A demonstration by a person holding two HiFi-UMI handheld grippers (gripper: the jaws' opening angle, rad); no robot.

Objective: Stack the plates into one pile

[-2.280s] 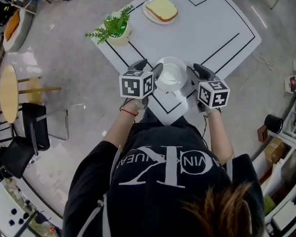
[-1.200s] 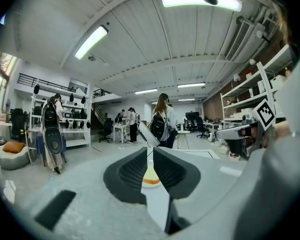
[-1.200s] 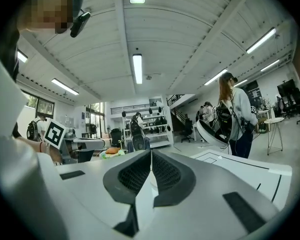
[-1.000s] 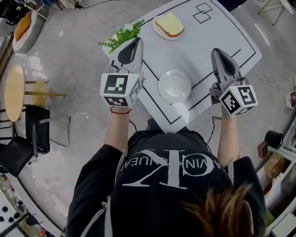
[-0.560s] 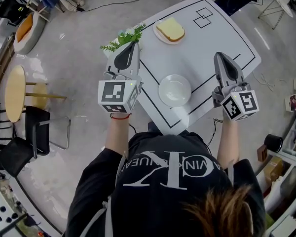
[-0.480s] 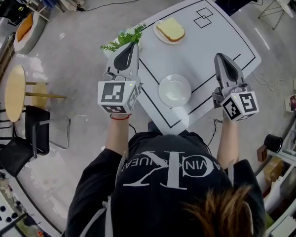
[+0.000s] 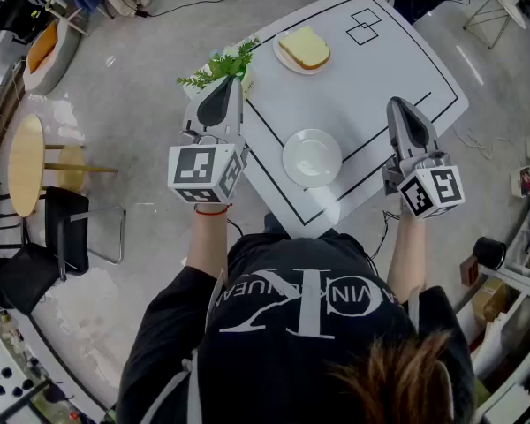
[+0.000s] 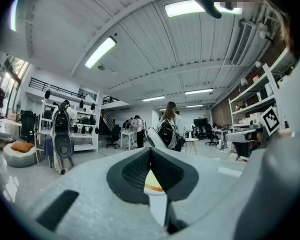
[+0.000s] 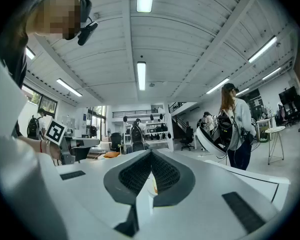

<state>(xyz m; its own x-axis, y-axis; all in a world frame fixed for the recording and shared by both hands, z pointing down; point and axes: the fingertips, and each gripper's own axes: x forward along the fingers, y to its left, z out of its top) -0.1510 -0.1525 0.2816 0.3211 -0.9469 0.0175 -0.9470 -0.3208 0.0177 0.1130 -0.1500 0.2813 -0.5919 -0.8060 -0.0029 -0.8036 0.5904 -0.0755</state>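
Note:
A round white plate point(image 7: 312, 157) rests on the white table point(image 7: 380, 60) near its front corner; whether other plates lie under it I cannot tell. My left gripper point(image 7: 223, 91) is held up to the left of the plate, over the table's left edge, shut and empty. My right gripper point(image 7: 401, 113) is held up to the right of the plate, also shut with nothing in it. Neither touches the plate. In the left gripper view the jaw tips point(image 8: 150, 149) meet, and in the right gripper view they point(image 9: 151, 152) meet too.
A second plate carrying a slice of toast point(image 7: 304, 49) sits at the table's far side. A potted green plant point(image 7: 221, 64) stands at the left corner. A black chair point(image 7: 71, 228) and a round wooden stool point(image 7: 18, 166) stand on the floor at left. People point(image 8: 168, 129) stand far off.
Since the earliest frame both grippers have left the plate's sides, risen and spread apart. Over the last second they hardly move, and the plate stays put.

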